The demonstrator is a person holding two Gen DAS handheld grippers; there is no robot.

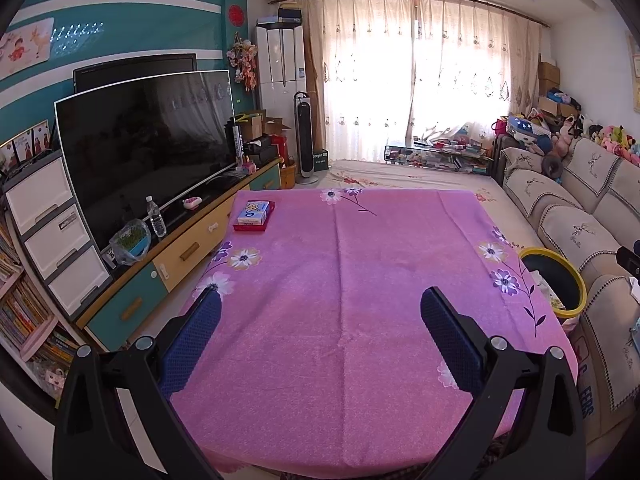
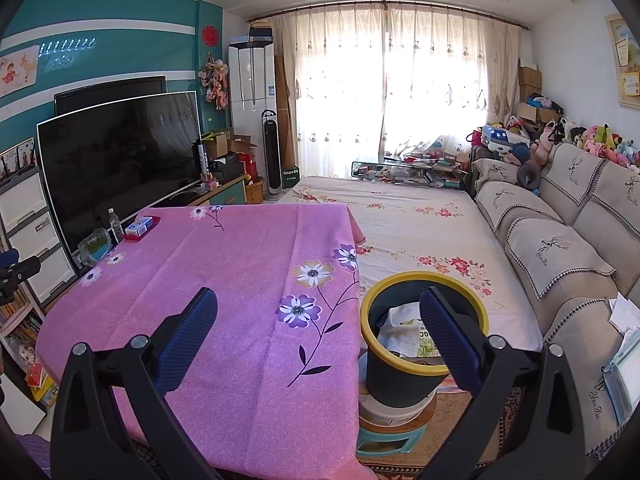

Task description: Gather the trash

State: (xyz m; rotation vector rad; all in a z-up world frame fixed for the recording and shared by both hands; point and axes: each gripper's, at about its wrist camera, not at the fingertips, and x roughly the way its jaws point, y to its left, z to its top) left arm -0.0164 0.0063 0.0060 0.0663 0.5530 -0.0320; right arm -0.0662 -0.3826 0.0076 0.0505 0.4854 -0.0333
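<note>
the trash bin (image 2: pixel 424 344), dark with a yellow rim, stood off the table's right edge on a stack of stools, with crumpled paper and a wrapper (image 2: pixel 404 334) already inside. the right gripper (image 2: pixel 318 306) hung just above and beside it, jaws spread wide and holding nothing; its right finger overlapped the bin's mouth in the right wrist view. the left gripper (image 1: pixel 320 306) hovered over the pink floral tablecloth (image 1: pixel 340 280), jaws likewise apart and empty, with the bin (image 1: pixel 556 280) well to its right. the only thing on the cloth was 1 small box on a red tray (image 1: pixel 255 216), at the far left corner, ahead and left of the left gripper, clearly the nearer arm.
</note>
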